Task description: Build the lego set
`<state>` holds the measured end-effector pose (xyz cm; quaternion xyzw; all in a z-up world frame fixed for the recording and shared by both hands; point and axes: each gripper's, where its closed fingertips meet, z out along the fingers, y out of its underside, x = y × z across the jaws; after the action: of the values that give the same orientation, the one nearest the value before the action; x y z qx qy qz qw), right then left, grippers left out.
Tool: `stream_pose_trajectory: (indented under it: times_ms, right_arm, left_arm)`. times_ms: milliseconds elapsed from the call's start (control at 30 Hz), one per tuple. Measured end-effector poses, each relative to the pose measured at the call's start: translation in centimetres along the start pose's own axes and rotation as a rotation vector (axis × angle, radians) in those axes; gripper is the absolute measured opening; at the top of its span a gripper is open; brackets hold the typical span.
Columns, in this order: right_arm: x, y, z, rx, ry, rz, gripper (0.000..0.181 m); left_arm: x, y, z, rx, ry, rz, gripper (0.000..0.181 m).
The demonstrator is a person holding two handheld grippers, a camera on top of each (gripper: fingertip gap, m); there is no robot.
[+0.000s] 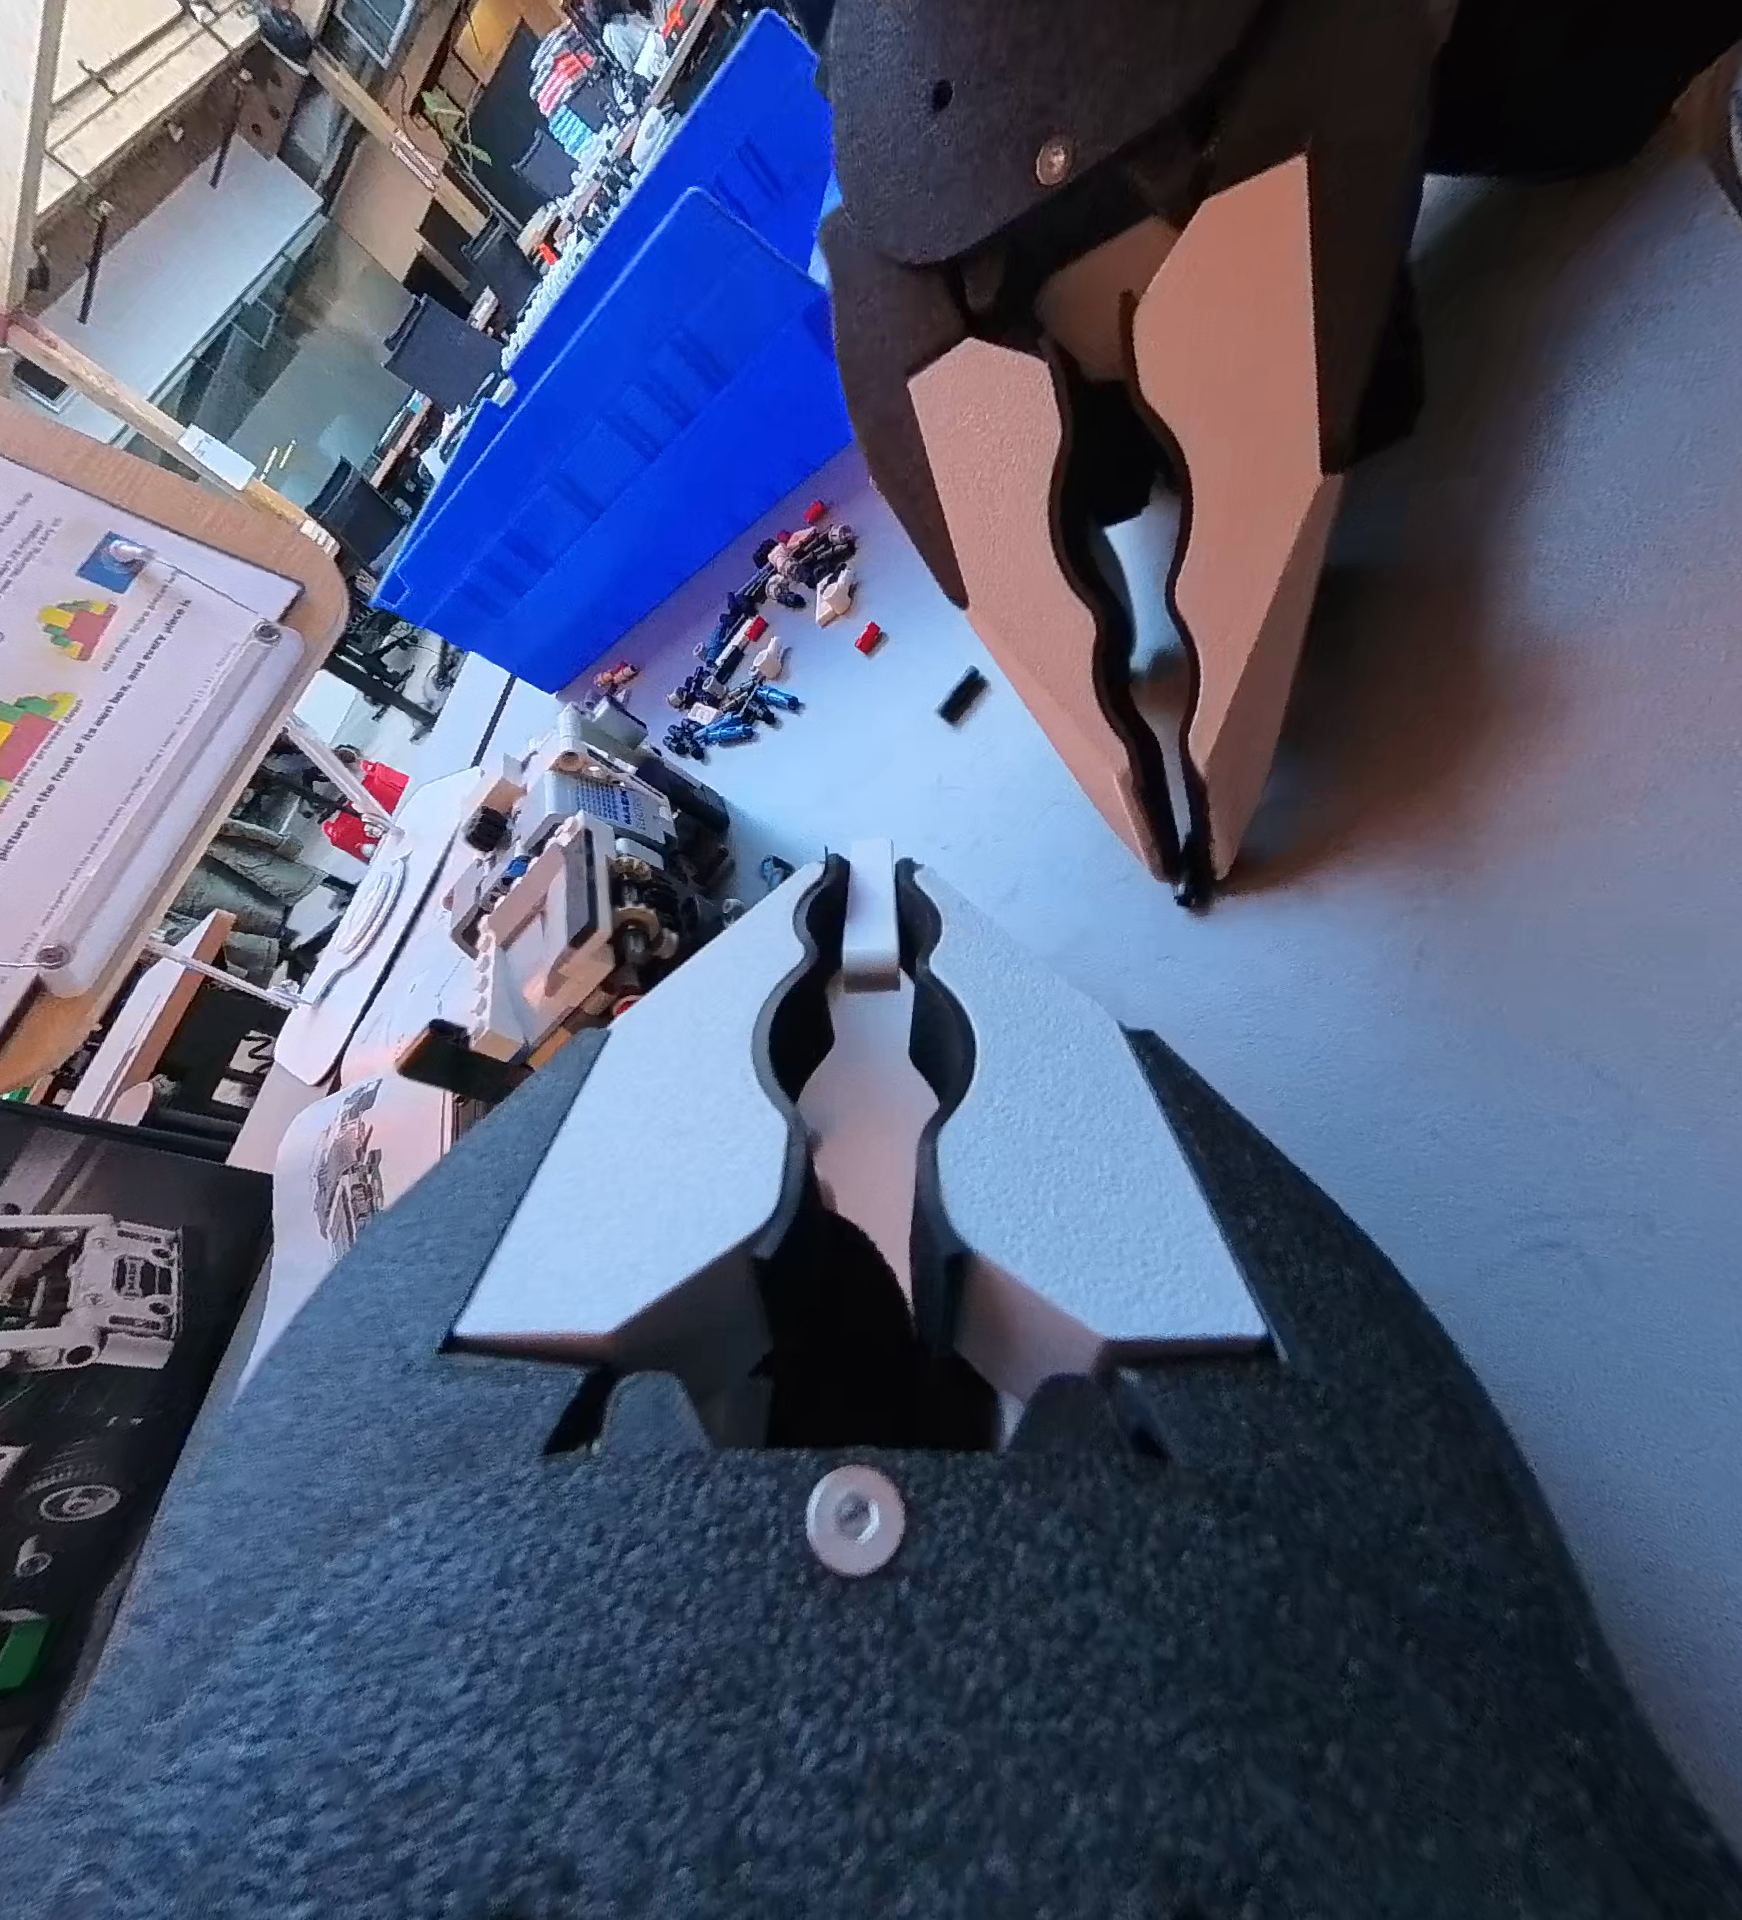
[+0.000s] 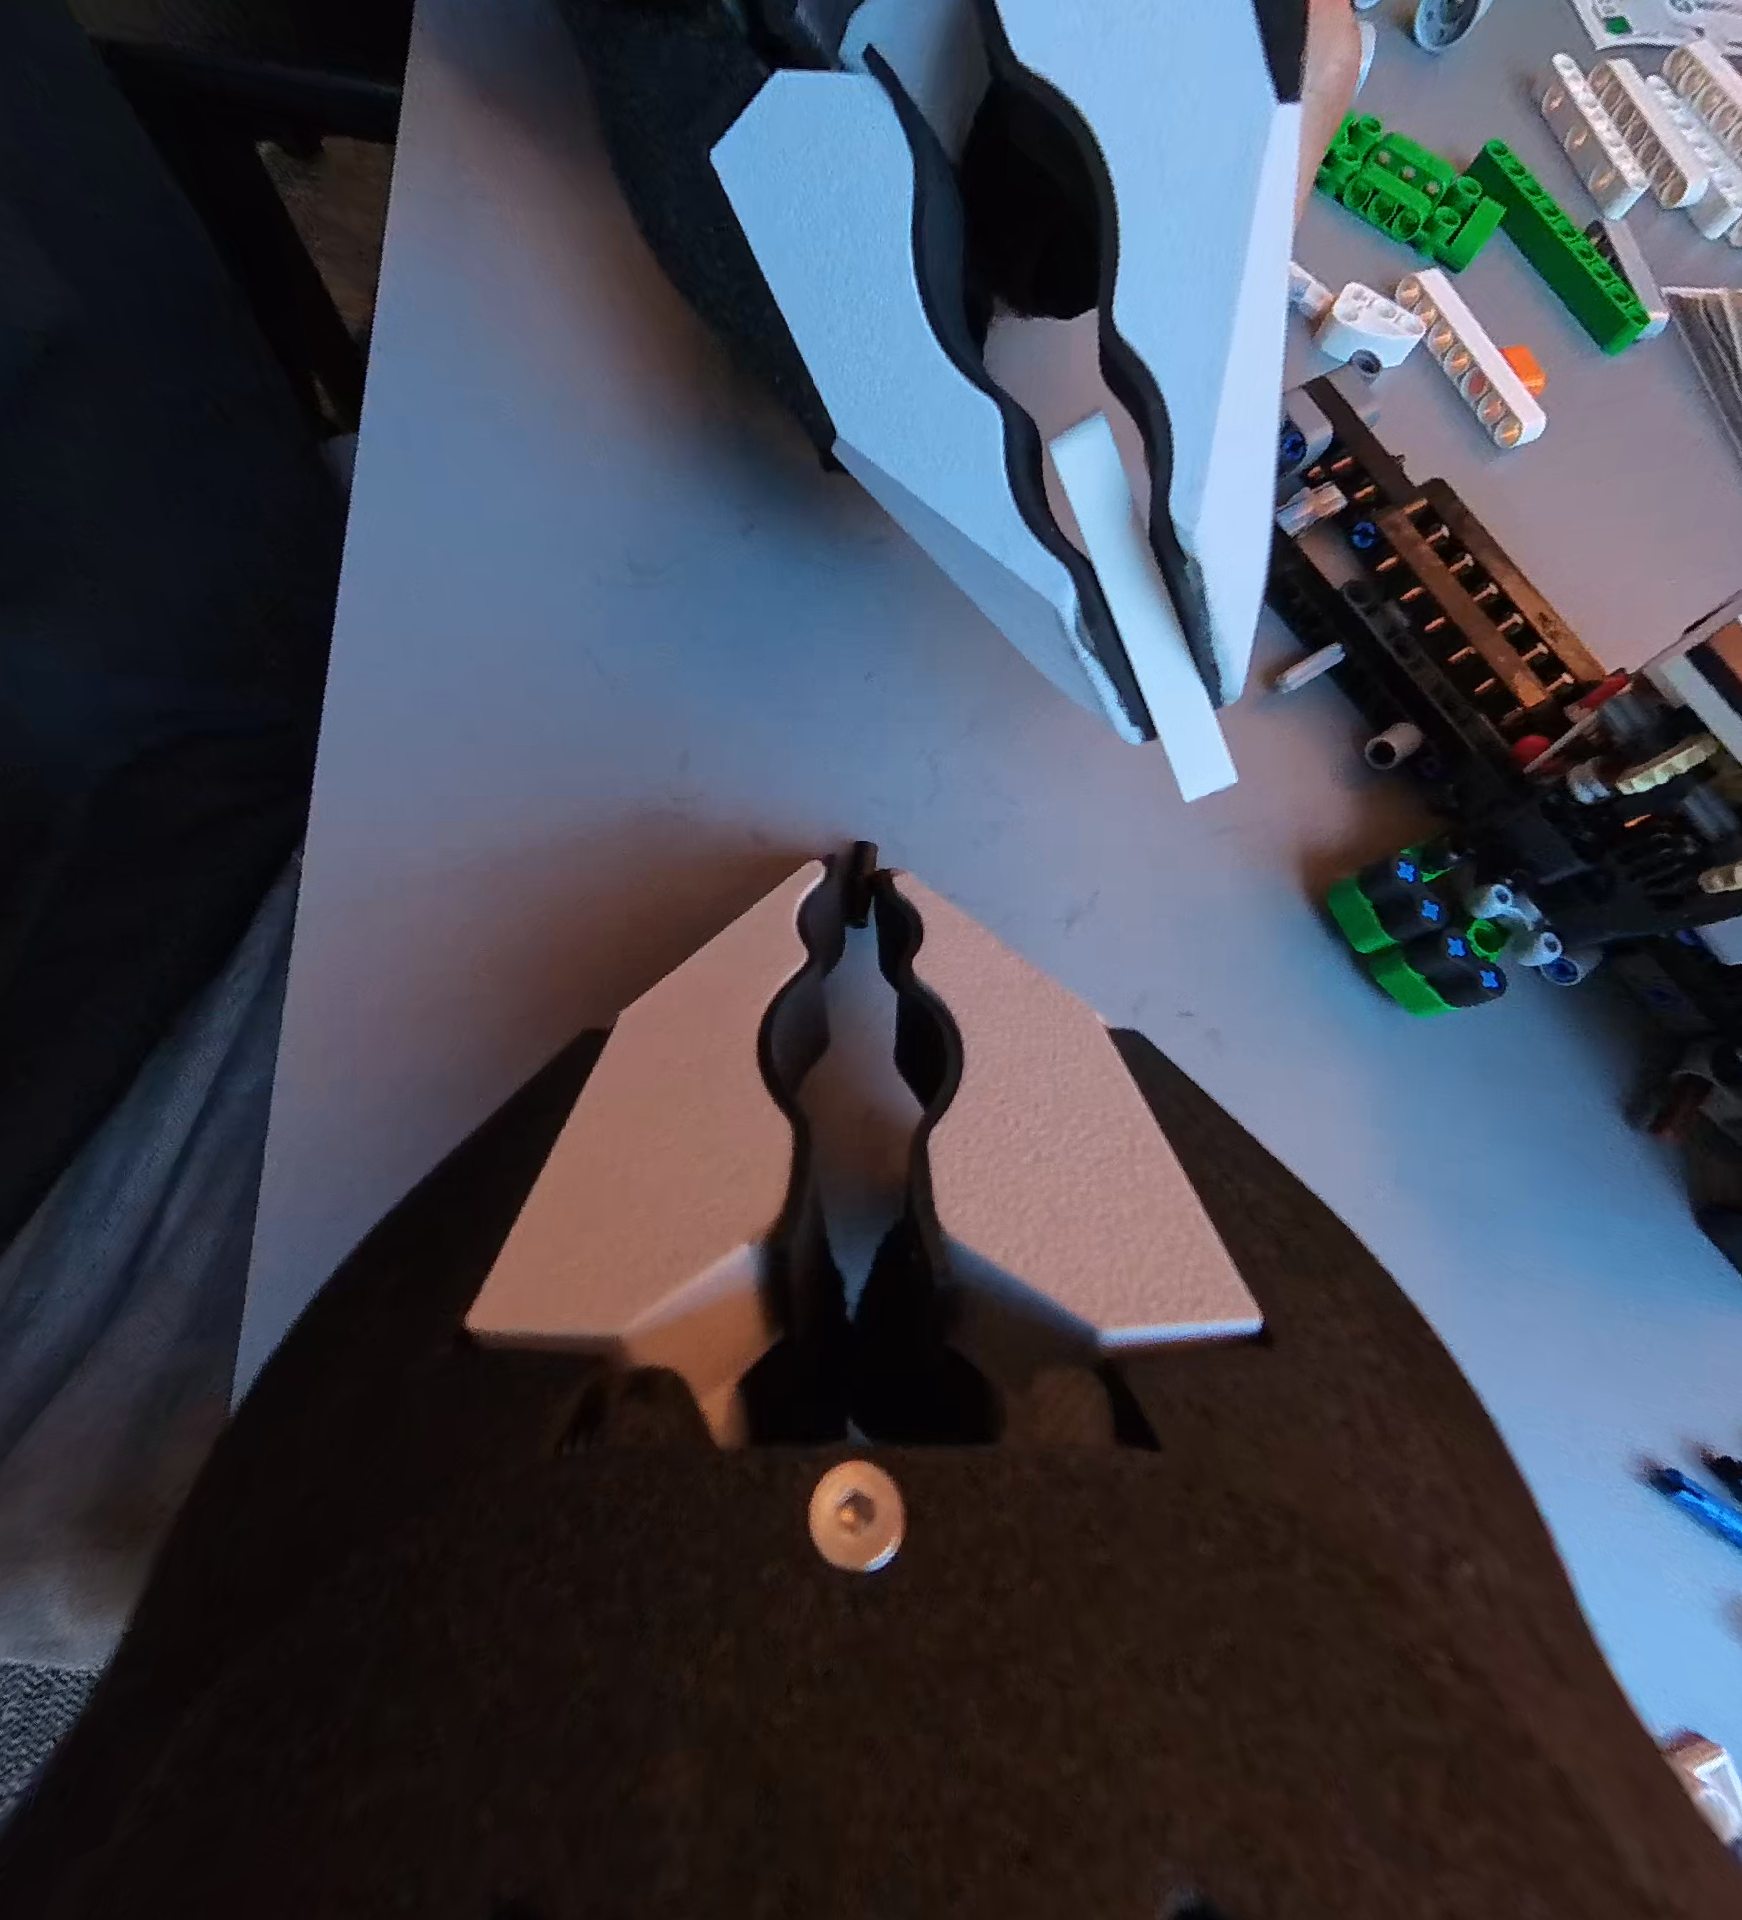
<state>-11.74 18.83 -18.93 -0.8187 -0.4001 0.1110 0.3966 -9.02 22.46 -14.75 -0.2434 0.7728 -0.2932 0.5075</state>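
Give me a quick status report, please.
Left gripper shut on white piece. Right gripper shut on small black pin. Table between them bare.

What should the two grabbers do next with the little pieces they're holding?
Probably bring them together: the left gripper pinches a flat white piece, the right gripper a tiny black pin, tips near each other above the table.

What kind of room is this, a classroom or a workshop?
Probably a workshop or lab. Blue storage bins stand on the grey table, cluttered shelves fill the background, and an instruction board is propped beside loose Lego pieces.
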Motion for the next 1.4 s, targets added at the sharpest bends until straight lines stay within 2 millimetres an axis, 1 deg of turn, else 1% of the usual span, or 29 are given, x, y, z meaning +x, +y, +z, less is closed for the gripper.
stream_pose_trajectory:
  times_ms: [67,133,167,200,300,367,433,467,500,533,567,600,633,667,700,733,800,833,867,933,967,1000,1033,1067,1133,1200,1233,1300,1400]
  right_arm:
    - [0.3,-0.1,0.2,-0.007,0.018,0.041,0.004]
    - [0.7,-0.2,0.2,-0.014,0.058,0.106,0.004]
    - [1.3,-0.5,-0.1,-0.001,0.101,0.136,0.004]
    - [2.1,-1.2,-0.5,0.031,0.151,0.172,0.004]
    - [5.0,-4.4,-2.1,0.185,0.3,0.312,0.003]
    - [6.8,-6.1,-2.8,0.301,0.357,0.412,0.003]
    - [8.8,-8.4,-4.3,0.419,0.386,0.514,0.003]
    - [9.8,-9.2,-4.9,0.421,0.404,0.545,0.003]
    - [10.9,-9.7,-5.6,0.375,0.457,0.517,0.003]
    - [12.1,-10.5,-6.2,0.327,0.521,0.433,0.003]
    - [12.7,-11.7,-6.3,0.301,0.516,0.361,0.003]
    - [13.3,-13.0,-6.3,0.295,0.487,0.341,0.004]
    - [14.7,-14.1,-6.4,0.295,0.492,0.331,0.004]
    - [15.8,-15.4,-6.2,0.309,0.481,0.292,0.004]
    - [16.5,-16.8,-5.5,0.334,0.425,0.242,0.004]
    - [17.4,-17.8,-4.7,0.356,0.381,0.221,0.003]
    - [19.5,-18.0,-2.8,0.34,0.333,0.257,0.003]
    - [20.2,-18.1,-2.1,0.358,0.299,0.271,0.003]
    - [21.1,-18.2,-1.8,0.4,0.27,0.317,0.003]
    - [22.8,-18.3,-2.1,0.511,0.203,0.451,0.003]
    - [23.3,-17.9,-2.2,0.522,0.184,0.513,0.003]
    - [23.6,-17.2,-2.5,0.502,0.2,0.528,0.003]
    - [24.1,-16.2,-3.1,0.481,0.26,0.52,0.003]
    - [24.1,-15.4,-3.7,0.472,0.282,0.524,0.003]
    - [23.5,-14.4,-4.1,0.45,0.281,0.503,0.003]
    - [23.9,-12.6,-4.3,0.367,0.365,0.446,0.003]
    - [24.2,-12.1,-4.5,0.345,0.408,0.421,0.003]
    - [24.6,-11.5,-4.9,0.292,0.489,0.356,0.003]
    - [24.3,-11.8,-4.7,0.269,0.523,0.278,0.003]
  left_arm:
    - [-0.6,-0.3,-0.2,0.024,-0.015,-0.038,0.006]
    - [-1.6,-0.8,-0.6,0.065,-0.024,-0.13,0.006]
    - [-2.3,-1.1,-0.8,0.089,-0.032,-0.185,0.006]
    - [-3.1,-1.2,-1.1,0.112,-0.043,-0.238,0.006]
    - [-5.6,-1.6,-2.0,0.186,-0.071,-0.386,0.006]
    - [-7.3,-2.1,-2.8,0.243,-0.075,-0.465,0.006]
    - [-9.3,-2.7,-3.9,0.305,-0.084,-0.518,0.006]
    - [-10.5,-2.7,-4.5,0.326,-0.106,-0.546,0.006]
    - [-11.5,-2.7,-5.0,0.343,-0.117,-0.579,0.006]
    - [-12.5,-2.7,-5.4,0.361,-0.124,-0.608,0.006]
    - [-13.6,-2.6,-6.0,0.38,-0.146,-0.627,0.006]
    - [-14.5,-2.4,-6.4,0.39,-0.166,-0.634,0.006]
    - [-15.4,-2.0,-6.7,0.393,-0.185,-0.635,0.006]
    - [-16.3,-1.5,-6.9,0.394,-0.213,-0.642,0.006]
    - [-17.2,-0.8,-7.0,0.386,-0.239,-0.656,0.006]
    - [-18.1,0.0,-7.1,0.374,-0.264,-0.673,0.006]
    - [-20.1,1.8,-7.5,0.367,-0.324,-0.733,0.006]
    - [-21.0,2.8,-7.3,0.349,-0.343,-0.762,0.006]
    - [-21.7,3.7,-6.9,0.313,-0.34,-0.786,0.006]
    - [-23.3,5.1,-5.9,0.264,-0.327,-0.833,0.006]
    - [-23.9,5.6,-5.2,0.24,-0.317,-0.843,0.006]
    - [-24.5,6.1,-4.7,0.213,-0.341,-0.829,0.006]
    - [-24.9,6.4,-4.2,0.198,-0.365,-0.809,0.006]
    - [-24.9,6.5,-3.5,0.195,-0.367,-0.807,0.006]
    - [-24.2,6.5,-2.2,0.169,-0.35,-0.813,0.006]
    - [-23.6,6.3,-1.9,0.107,-0.375,-0.756,0.006]
    - [-23.3,6.2,-1.9,0.085,-0.379,-0.748,0.006]
    - [-22.7,6.4,-2.0,0.038,-0.394,-0.749,0.006]
    - [-22.4,6.7,-2.3,0.005,-0.399,-0.758,0.006]
